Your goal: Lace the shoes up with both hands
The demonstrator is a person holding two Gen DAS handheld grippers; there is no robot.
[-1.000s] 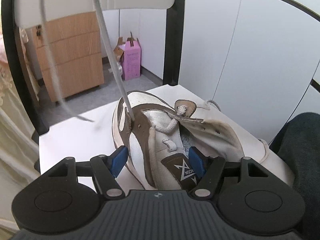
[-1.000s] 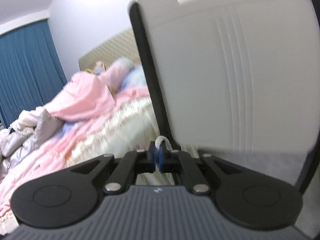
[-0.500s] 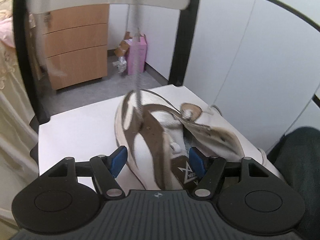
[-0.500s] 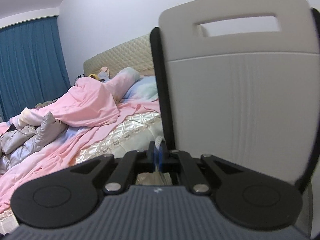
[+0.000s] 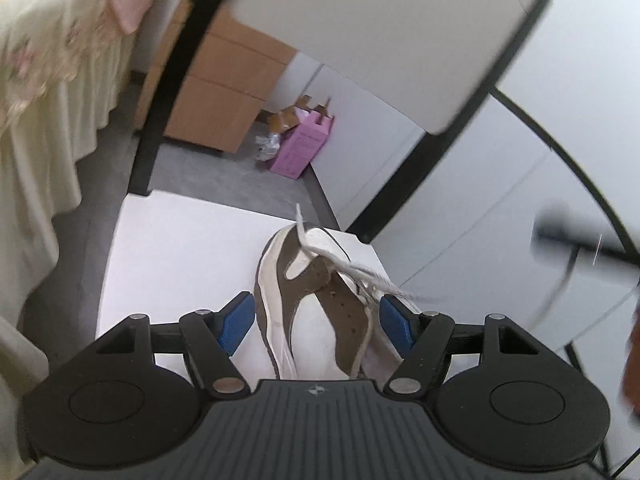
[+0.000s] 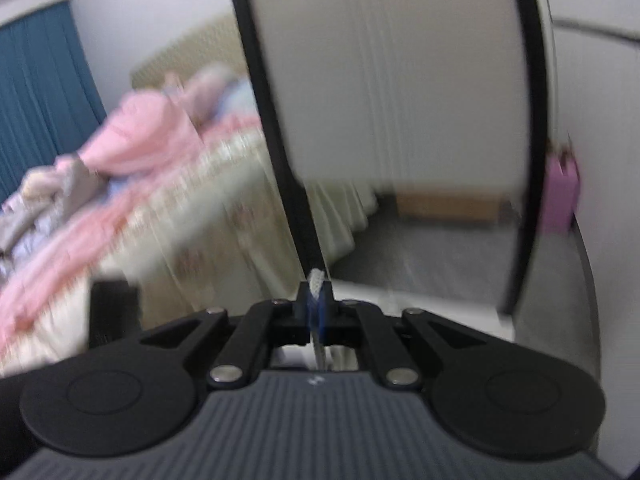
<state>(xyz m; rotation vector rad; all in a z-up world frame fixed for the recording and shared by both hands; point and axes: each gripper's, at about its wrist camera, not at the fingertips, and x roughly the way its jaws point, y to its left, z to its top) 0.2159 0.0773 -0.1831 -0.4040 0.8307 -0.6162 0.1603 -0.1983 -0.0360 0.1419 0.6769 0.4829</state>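
Observation:
A white and brown shoe (image 5: 316, 304) lies on the white seat (image 5: 172, 248), toe pointing away from me. My left gripper (image 5: 316, 320) stands open around the shoe's rear part; its blue pads do not press on the shoe. A white lace (image 5: 360, 272) runs from an eyelet near the toe across the shoe and off to the right. My right gripper (image 6: 316, 300) is shut on the lace's end (image 6: 315, 280), whose tip sticks up between the pads. A dark blurred shape (image 5: 576, 240) at the right edge of the left wrist view may be the right gripper.
The chair's white backrest (image 5: 400, 32) with black frame rises behind the seat. A bed with a cream skirt (image 5: 48, 128) and pink bedding (image 6: 132, 152) stands on the left. A wooden drawer unit (image 5: 224, 100) and a pink box (image 5: 300, 148) sit on the grey floor.
The lace, earlier pulled upward from the shoe, now stretches low to the right. The left wrist view has rolled and the shoe looks tilted. The right gripper has swung down and right, still gripping the lace.

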